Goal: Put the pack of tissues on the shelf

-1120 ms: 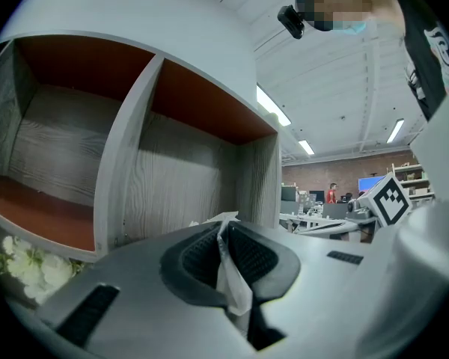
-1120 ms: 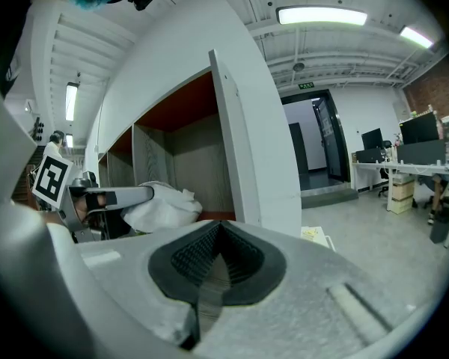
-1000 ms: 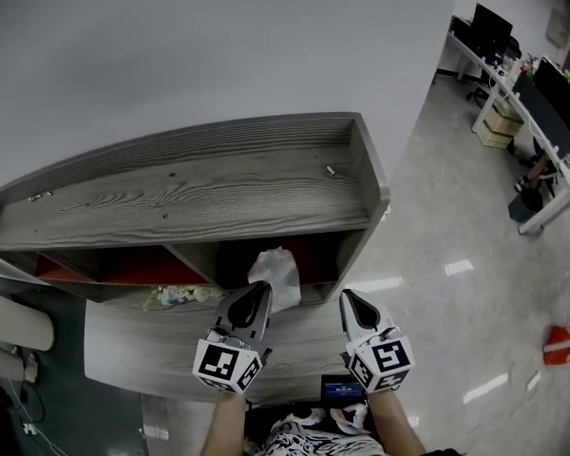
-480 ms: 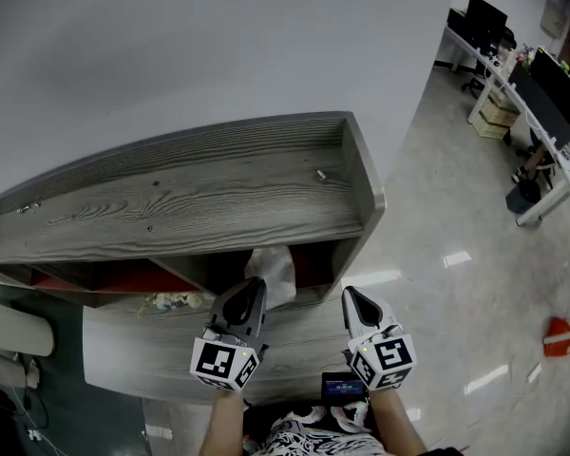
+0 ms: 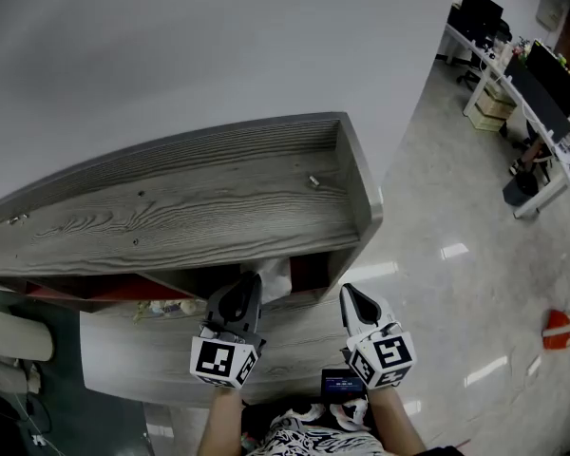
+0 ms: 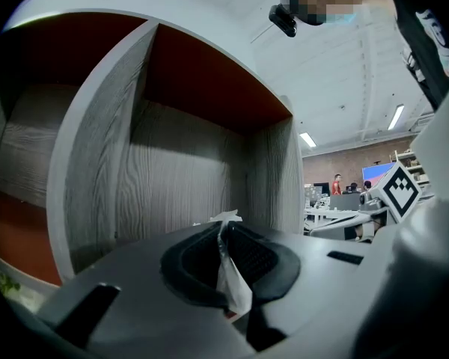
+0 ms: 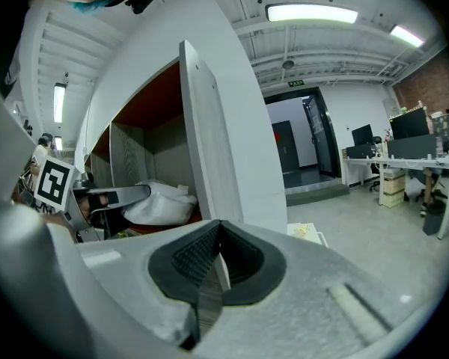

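Note:
The pack of tissues (image 5: 276, 275) is white, in a thin plastic wrap. In the head view it pokes into the right-hand compartment of the grey wooden shelf (image 5: 190, 207), mostly hidden under the top board. My left gripper (image 5: 244, 289) is shut on a fold of the wrap (image 6: 226, 268), and the compartment's wooden back wall fills the left gripper view. The right gripper view shows the pack (image 7: 163, 201) lying low in the compartment with the left gripper (image 7: 108, 197) on it. My right gripper (image 5: 349, 294) hovers beside the shelf's right side wall, shut (image 7: 212, 250) with nothing between its pads.
A vertical divider (image 6: 97, 148) bounds the compartment on the left. A small metal piece (image 5: 313, 181) lies on the shelf top. A lower wooden ledge (image 5: 142, 359) runs in front, with small flowery clutter (image 5: 161, 307). Office desks (image 5: 532, 93) and a red object (image 5: 557, 331) stand on the floor at right.
My left gripper has carried the pack further in under the top board, so less of the pack shows in the head view. The right gripper has barely moved.

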A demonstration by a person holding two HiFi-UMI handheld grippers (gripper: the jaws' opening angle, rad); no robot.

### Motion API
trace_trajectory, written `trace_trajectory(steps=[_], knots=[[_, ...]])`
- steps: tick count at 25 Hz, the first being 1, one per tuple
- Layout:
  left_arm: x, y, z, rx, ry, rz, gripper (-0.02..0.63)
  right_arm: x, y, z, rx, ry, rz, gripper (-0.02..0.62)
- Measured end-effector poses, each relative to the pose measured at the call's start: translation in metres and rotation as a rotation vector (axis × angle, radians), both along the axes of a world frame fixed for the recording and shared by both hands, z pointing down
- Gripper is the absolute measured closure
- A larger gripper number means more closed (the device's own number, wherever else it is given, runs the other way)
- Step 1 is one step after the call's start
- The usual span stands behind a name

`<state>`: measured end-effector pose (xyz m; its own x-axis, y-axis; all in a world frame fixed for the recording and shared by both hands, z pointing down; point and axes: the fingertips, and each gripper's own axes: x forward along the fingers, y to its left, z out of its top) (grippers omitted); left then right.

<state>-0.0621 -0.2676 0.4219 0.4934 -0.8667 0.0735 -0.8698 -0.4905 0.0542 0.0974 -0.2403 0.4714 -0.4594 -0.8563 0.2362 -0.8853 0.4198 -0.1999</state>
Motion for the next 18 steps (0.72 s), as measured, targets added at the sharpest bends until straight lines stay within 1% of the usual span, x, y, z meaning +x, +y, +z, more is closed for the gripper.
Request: trace_trajectory(steps=[8, 13, 18], knots=[[0.004, -0.013, 0.001, -0.006, 0.009, -0.003, 0.589, 0.01, -0.009, 0.001, 0.0, -0.001, 0.018, 0.592], [0.005, -0.017, 0.011, -0.04, 0.031, -0.003, 0.589, 0.008, -0.01, 0.001, -0.003, -0.007, 0.01, 0.591], [0.006, -0.016, 0.012, -0.047, 0.042, 0.0, 0.588, 0.007, -0.011, 0.001, -0.004, -0.005, 0.003, 0.591]])
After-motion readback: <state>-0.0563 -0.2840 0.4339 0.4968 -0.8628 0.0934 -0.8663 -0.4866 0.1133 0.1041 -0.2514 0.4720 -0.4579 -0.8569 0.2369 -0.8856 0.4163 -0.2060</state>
